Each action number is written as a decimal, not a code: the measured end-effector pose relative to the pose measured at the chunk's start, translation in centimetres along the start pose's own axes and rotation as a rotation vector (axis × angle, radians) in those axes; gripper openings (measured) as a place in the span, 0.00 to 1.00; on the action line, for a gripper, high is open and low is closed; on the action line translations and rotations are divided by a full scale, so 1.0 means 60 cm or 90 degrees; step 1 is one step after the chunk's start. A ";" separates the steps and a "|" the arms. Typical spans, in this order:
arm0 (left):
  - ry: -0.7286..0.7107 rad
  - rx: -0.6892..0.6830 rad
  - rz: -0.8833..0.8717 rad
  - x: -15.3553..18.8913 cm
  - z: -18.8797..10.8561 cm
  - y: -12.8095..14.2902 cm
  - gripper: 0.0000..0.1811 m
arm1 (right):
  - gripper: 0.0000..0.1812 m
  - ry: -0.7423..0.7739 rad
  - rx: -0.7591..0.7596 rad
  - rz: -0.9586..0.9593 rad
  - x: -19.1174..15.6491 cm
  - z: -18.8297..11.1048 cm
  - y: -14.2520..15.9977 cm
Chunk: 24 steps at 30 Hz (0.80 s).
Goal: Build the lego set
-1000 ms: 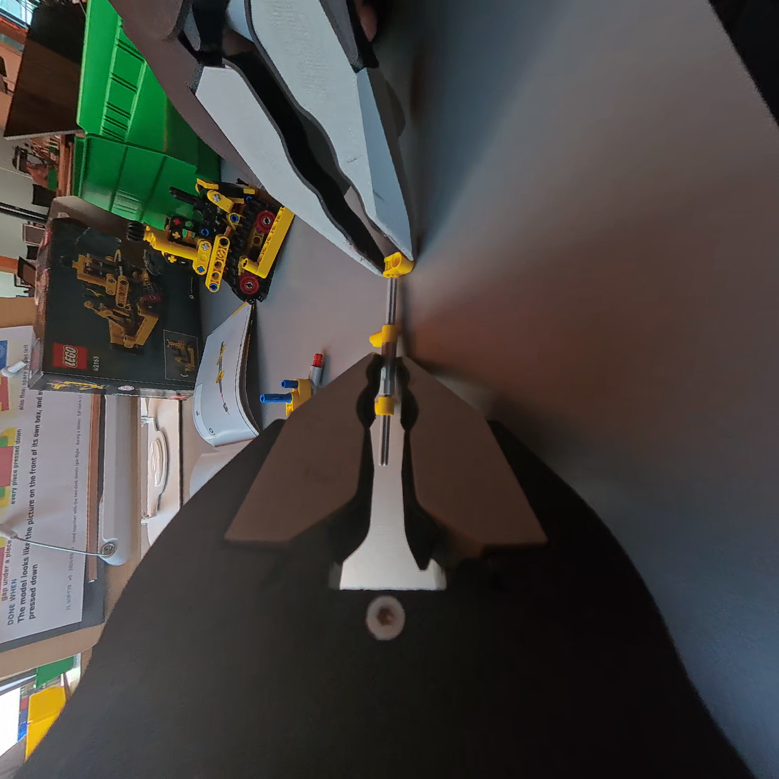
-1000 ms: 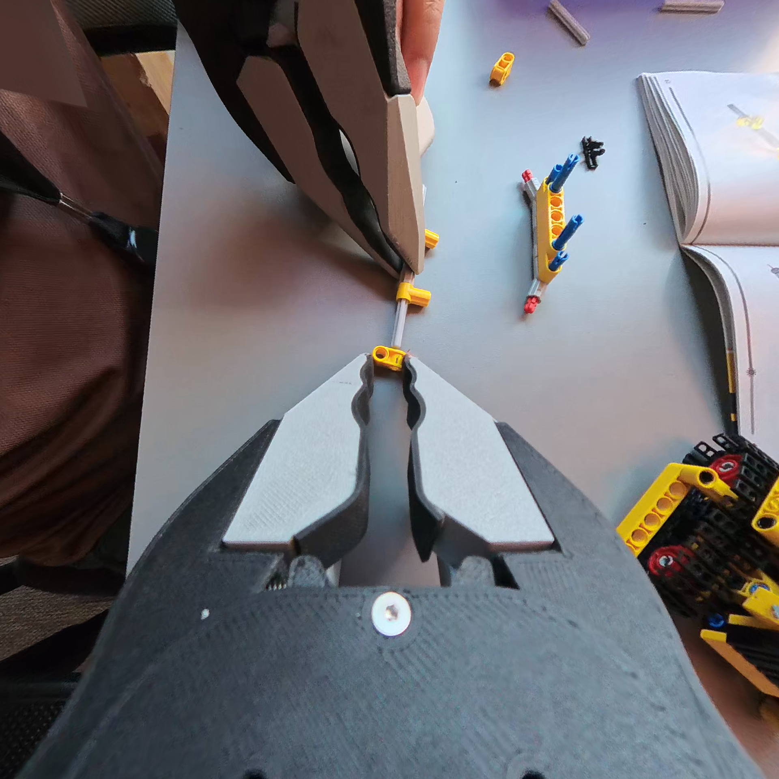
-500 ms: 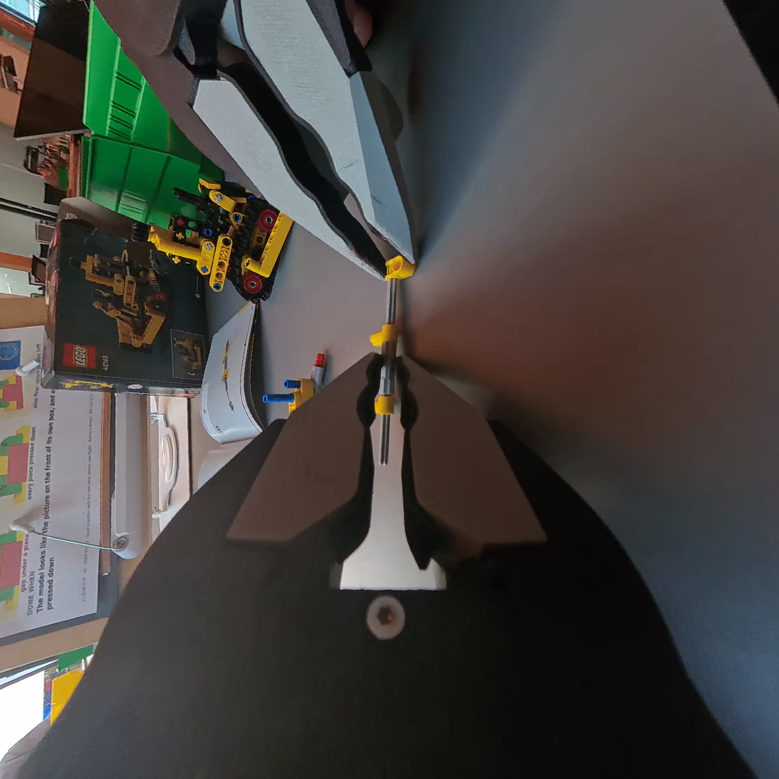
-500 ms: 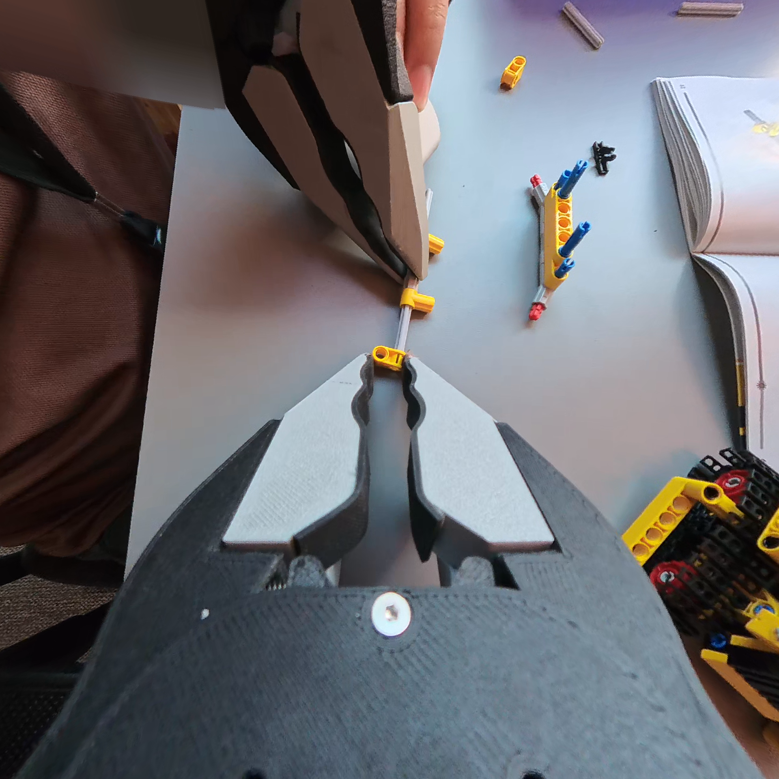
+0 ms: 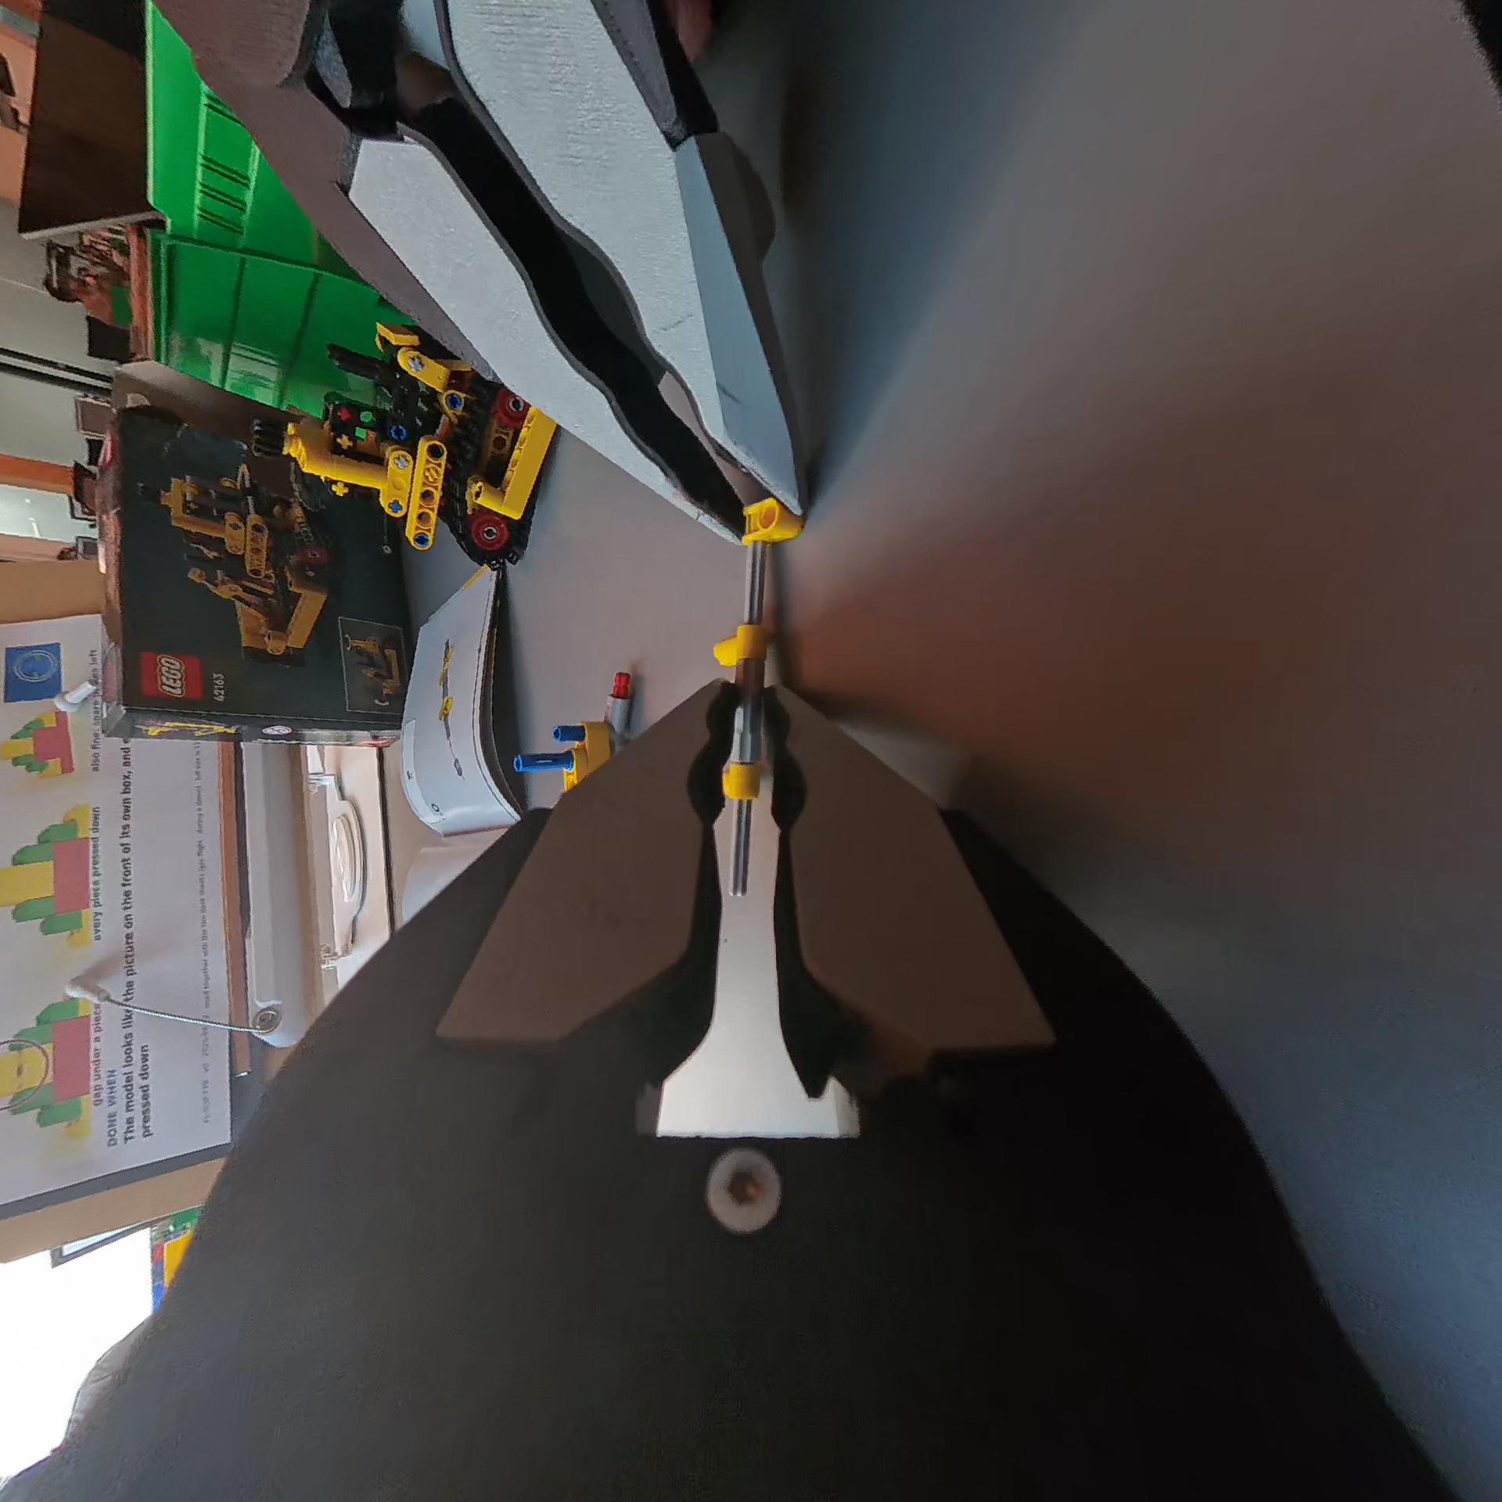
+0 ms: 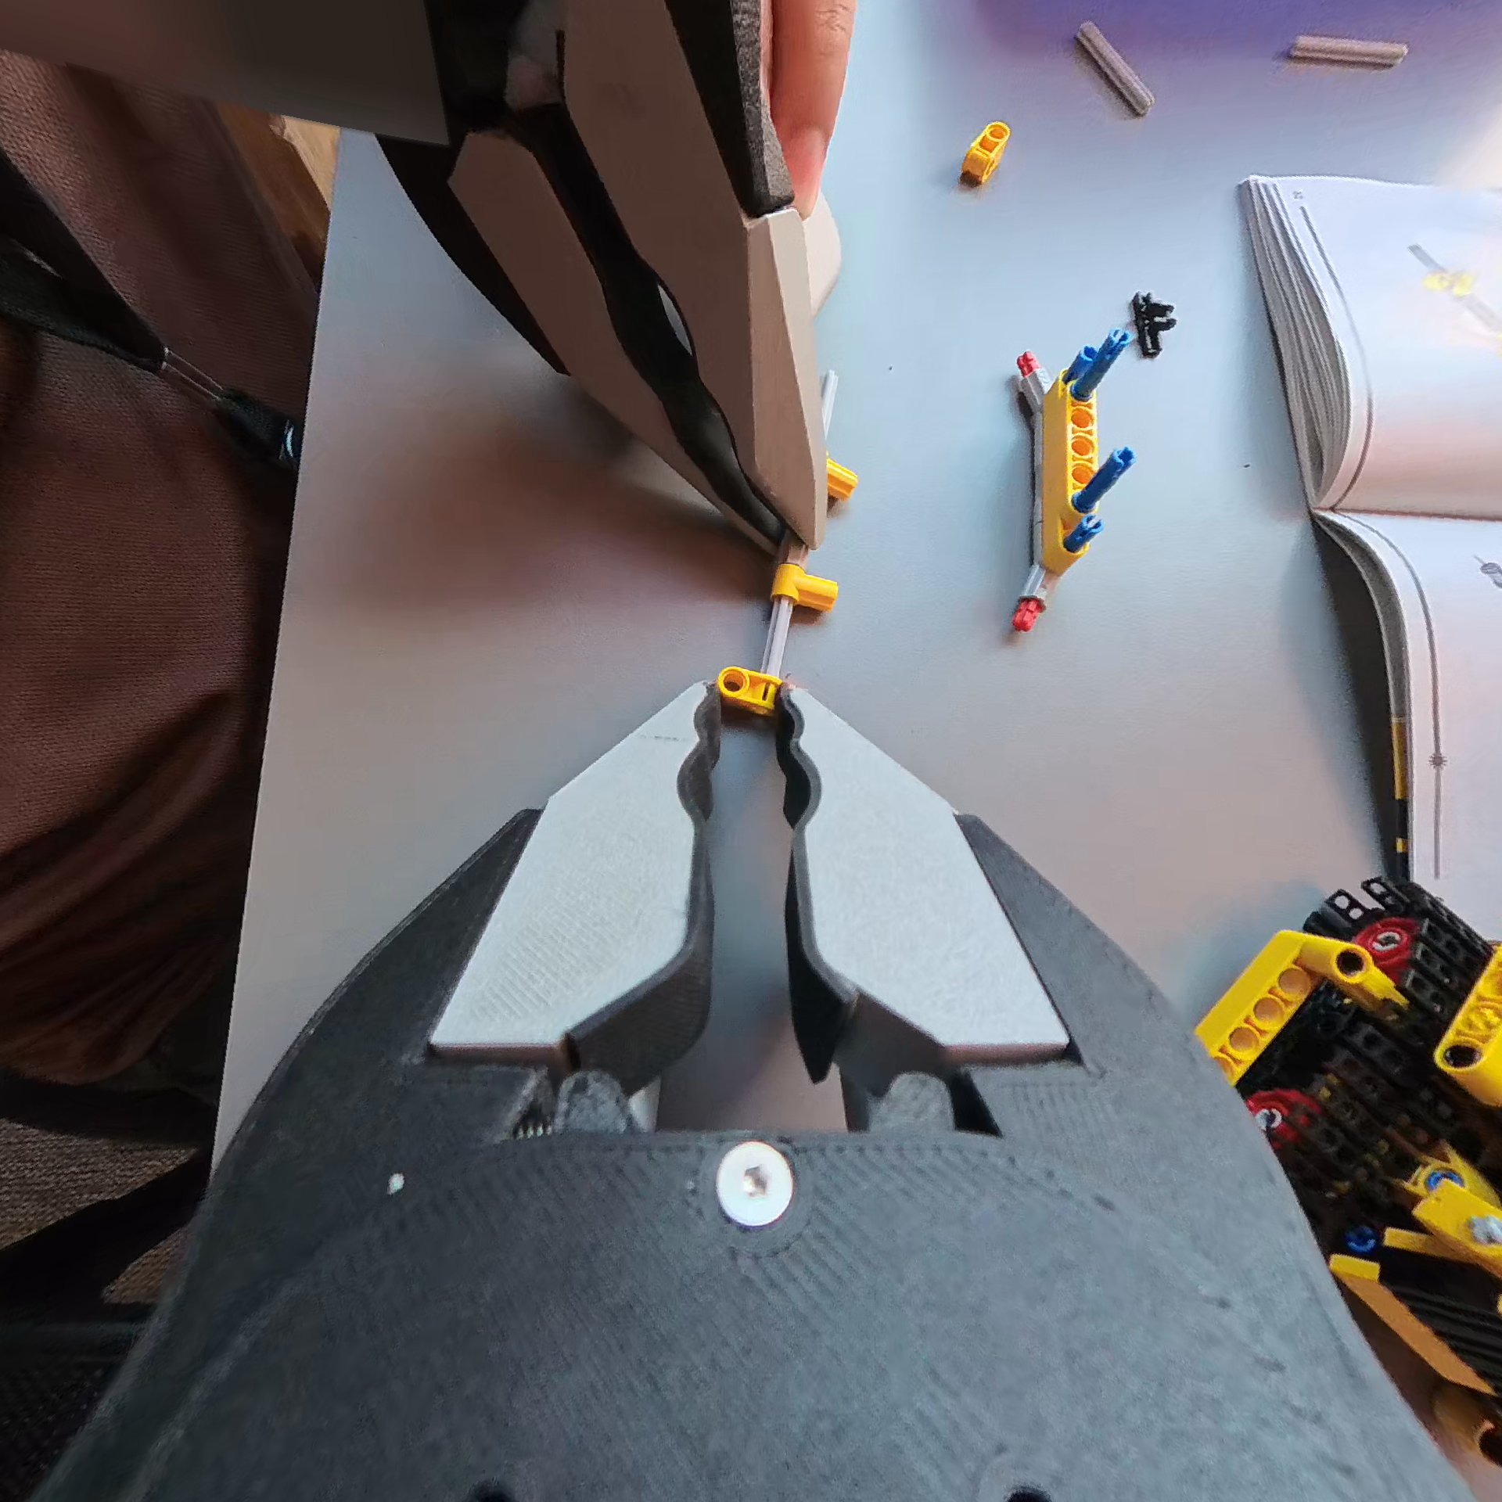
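Observation:
A thin grey axle (image 5: 738, 845) with yellow connectors on it is held between both grippers just above the grey table (image 6: 504, 504). My left gripper (image 5: 744, 695) is shut on the axle, with a yellow bush (image 5: 741, 780) between its fingers and a yellow connector (image 5: 738, 646) just beyond the tips. My right gripper (image 6: 749, 691) is shut on the yellow end connector (image 6: 746, 689), which sits on the axle's (image 6: 776, 634) far end. The middle connector also shows in the right wrist view (image 6: 800, 589). Each gripper shows in the other's view.
To the right lie a yellow beam with blue pins (image 6: 1069, 463), small black pins (image 6: 1152, 313), a loose yellow connector (image 6: 985, 150), two grey axles (image 6: 1113, 69), an open instruction booklet (image 6: 1382, 366) and the part-built bulldozer (image 6: 1398, 1057). The set's box (image 5: 252, 585) and green bins (image 5: 227, 244) stand behind. A person sits at the table's left edge (image 6: 293, 650). The grippers are tip to tip, or close to it. The part-built bulldozer (image 6: 1398, 1057) is about 15 centimetres from both grippers' fingertips. It is also in sight in the left wrist view (image 5: 464, 453).
The end connector in my right gripper and the middle connector have come slightly closer together along the axle. Both grippers keep their hold.

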<state>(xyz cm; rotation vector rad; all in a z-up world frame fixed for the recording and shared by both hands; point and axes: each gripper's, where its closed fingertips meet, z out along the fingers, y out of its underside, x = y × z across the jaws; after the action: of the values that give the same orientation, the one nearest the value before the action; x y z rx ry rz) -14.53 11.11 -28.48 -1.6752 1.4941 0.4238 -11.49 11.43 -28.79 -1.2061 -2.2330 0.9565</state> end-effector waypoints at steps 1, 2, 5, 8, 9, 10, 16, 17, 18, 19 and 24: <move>0.003 -0.002 -0.004 0.000 0.000 0.001 0.02 | 0.06 -0.003 -0.001 0.002 0.000 0.000 0.000; 0.007 -0.003 -0.007 -0.001 0.000 0.002 0.02 | 0.06 -0.004 -0.001 0.003 0.000 0.001 -0.001; 0.006 -0.008 -0.005 -0.003 0.001 0.006 0.02 | 0.06 0.010 -0.003 -0.004 0.005 0.003 -0.002; -0.001 -0.022 0.001 -0.004 0.000 0.007 0.02 | 0.06 0.014 -0.004 -0.004 0.007 0.005 -0.003; -0.003 -0.027 0.000 -0.004 0.001 0.007 0.02 | 0.06 0.015 -0.005 -0.004 0.007 0.005 -0.003; -0.003 -0.028 0.000 -0.003 0.000 0.007 0.02 | 0.06 0.017 -0.006 -0.007 0.007 0.005 -0.003; 0.010 -0.017 -0.017 -0.004 0.001 0.007 0.02 | 0.06 0.013 -0.007 -0.010 0.006 0.006 -0.004; 0.009 -0.019 -0.017 -0.004 0.002 0.007 0.02 | 0.06 0.012 -0.007 -0.008 0.007 0.006 -0.004; 0.007 -0.021 -0.016 -0.004 0.002 0.007 0.01 | 0.06 0.014 -0.007 -0.006 0.007 0.006 -0.004; 0.004 -0.025 -0.016 -0.005 0.002 0.008 0.01 | 0.06 0.017 -0.008 -0.005 0.008 0.007 -0.004; -0.005 -0.034 -0.013 -0.007 0.003 0.010 0.01 | 0.06 0.027 -0.009 -0.001 0.011 0.008 -0.005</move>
<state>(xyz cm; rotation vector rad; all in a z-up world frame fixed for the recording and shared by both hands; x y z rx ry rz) -15.14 11.53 -28.51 -1.7275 1.4698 0.4630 -12.31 11.68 -28.86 -1.2197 -2.2114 0.9073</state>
